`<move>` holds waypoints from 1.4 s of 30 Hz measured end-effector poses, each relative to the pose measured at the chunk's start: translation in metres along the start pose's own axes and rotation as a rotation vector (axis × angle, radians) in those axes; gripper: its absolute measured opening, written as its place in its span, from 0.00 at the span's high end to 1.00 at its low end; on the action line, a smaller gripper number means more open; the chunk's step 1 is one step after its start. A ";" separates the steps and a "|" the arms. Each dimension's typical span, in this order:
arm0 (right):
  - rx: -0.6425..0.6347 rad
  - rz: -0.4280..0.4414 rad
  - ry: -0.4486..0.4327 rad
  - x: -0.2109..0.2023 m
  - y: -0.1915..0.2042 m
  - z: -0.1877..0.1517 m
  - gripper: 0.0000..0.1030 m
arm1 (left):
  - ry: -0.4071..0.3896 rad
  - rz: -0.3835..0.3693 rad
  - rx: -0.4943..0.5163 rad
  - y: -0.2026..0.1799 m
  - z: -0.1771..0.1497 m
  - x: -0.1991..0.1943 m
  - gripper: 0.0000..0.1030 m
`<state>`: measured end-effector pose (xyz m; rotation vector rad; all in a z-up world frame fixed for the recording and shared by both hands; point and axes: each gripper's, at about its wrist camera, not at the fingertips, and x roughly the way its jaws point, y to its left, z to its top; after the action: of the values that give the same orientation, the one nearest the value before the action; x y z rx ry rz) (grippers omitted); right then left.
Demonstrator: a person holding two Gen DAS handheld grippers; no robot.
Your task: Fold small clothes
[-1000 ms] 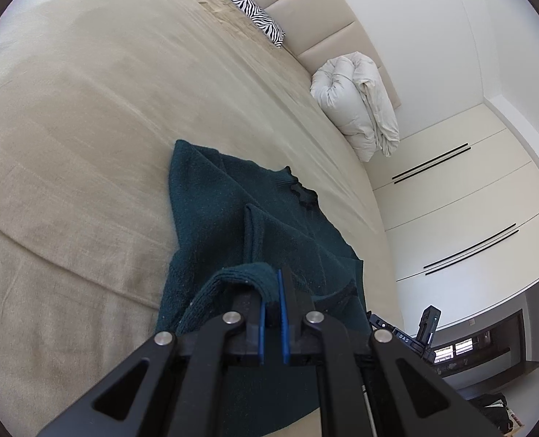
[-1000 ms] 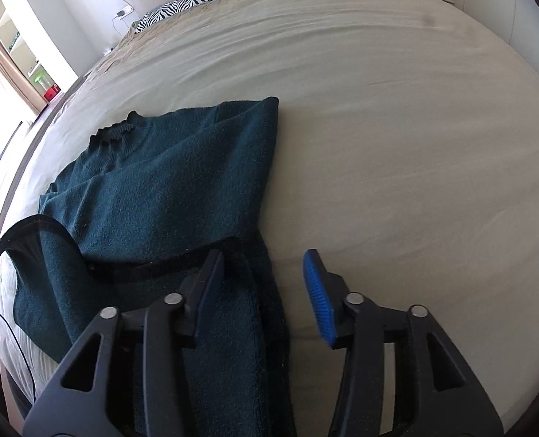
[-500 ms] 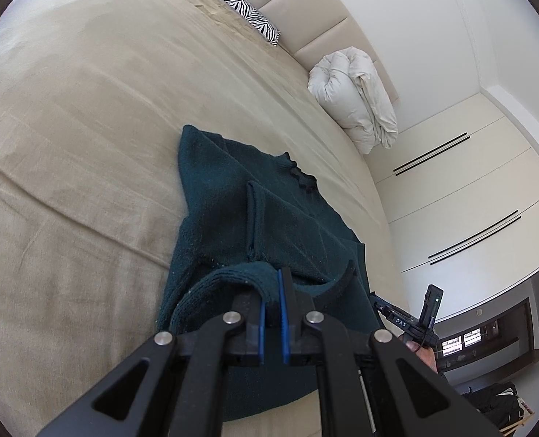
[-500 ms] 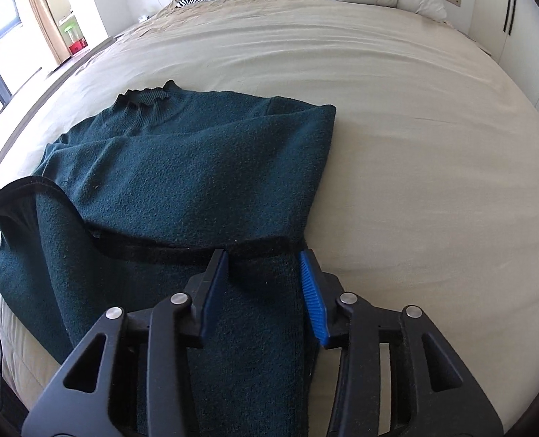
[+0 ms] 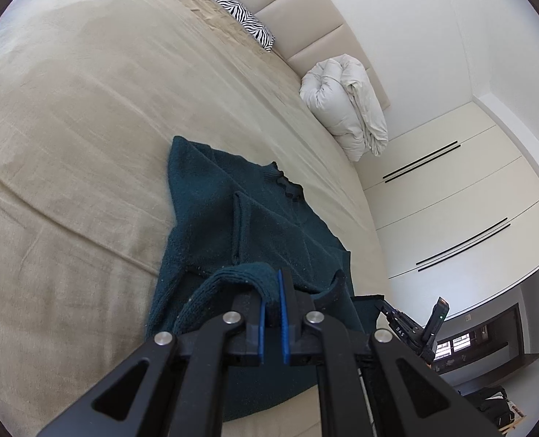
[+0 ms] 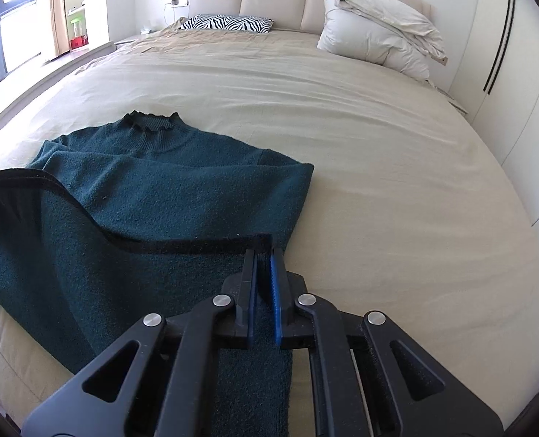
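- One wide bed, covered in a beige sheet (image 6: 397, 189), is bearing the work; one folded white duvet (image 6: 375, 36) and one zebra-striped pillow (image 6: 225, 22) are lying at its padded headboard, well apart from the garment.
- One dark teal knitted sweater with a ruffled collar (image 6: 167, 189) is lying near the bed's near edge, collar toward the headboard, its black-edged hem rising off the sheet at both near corners.
- Two black two-finger grippers with blue pads are working:
  - the right gripper (image 6: 264, 255) is clenching the hem's right corner, the knit sitting between the pads, its jaws having just been closing;
  - the left gripper (image 5: 273, 291) is pinching the hem's left corner, the cloth draping over its pads.
- Step in hand, as judged: the bottom-to-collar fold is beginning. Both corners are best carried at equal height and pace toward the collar, with the hem taut between them, and lowered before release so the edges are meeting squarely.
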<state>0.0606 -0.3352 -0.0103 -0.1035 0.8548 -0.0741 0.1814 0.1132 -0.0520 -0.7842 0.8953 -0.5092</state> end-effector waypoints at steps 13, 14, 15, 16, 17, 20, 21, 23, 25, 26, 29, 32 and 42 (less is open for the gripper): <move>0.019 -0.112 -0.107 0.026 -0.014 0.086 0.95 | -0.069 -0.010 0.009 -0.024 0.082 0.027 0.92; 0.016 -0.121 -0.102 0.034 -0.014 0.090 0.95 | -0.066 -0.006 0.020 -0.027 0.088 0.031 0.92; 0.014 -0.131 -0.095 0.041 -0.015 0.093 0.95 | -0.064 0.002 0.026 -0.028 0.093 0.035 0.92; 0.016 -0.138 -0.085 0.051 -0.017 0.096 0.95 | -0.060 0.007 0.023 -0.027 0.099 0.041 0.92; 0.026 -0.137 -0.072 0.064 -0.018 0.099 0.95 | -0.055 0.008 0.011 -0.024 0.106 0.047 0.92; 0.091 -0.125 -0.043 0.091 -0.028 0.102 0.95 | -0.050 0.028 -0.021 -0.012 0.122 0.066 0.92; 0.117 -0.119 -0.038 0.097 -0.033 0.102 0.95 | -0.051 0.039 -0.024 -0.008 0.127 0.072 0.92; 0.156 -0.110 -0.028 0.111 -0.038 0.101 0.95 | -0.050 0.059 -0.029 -0.001 0.135 0.083 0.92; 0.181 -0.104 -0.014 0.123 -0.042 0.101 0.95 | -0.039 0.083 -0.046 0.009 0.140 0.096 0.92; 0.193 -0.101 -0.008 0.129 -0.043 0.099 0.94 | -0.033 0.095 -0.058 0.015 0.141 0.102 0.92; 0.231 -0.067 -0.004 0.144 -0.048 0.094 0.94 | -0.002 0.139 -0.073 0.031 0.142 0.119 0.92; 0.263 -0.067 0.048 0.158 -0.052 0.088 0.84 | 0.023 0.165 -0.117 0.046 0.138 0.125 0.54; 0.320 -0.018 -0.037 0.110 -0.062 0.068 0.29 | -0.076 0.150 0.000 0.033 0.086 0.051 0.26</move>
<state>0.1827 -0.4039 -0.0407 0.1877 0.7959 -0.2239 0.2833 0.1323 -0.0701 -0.7258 0.8762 -0.3451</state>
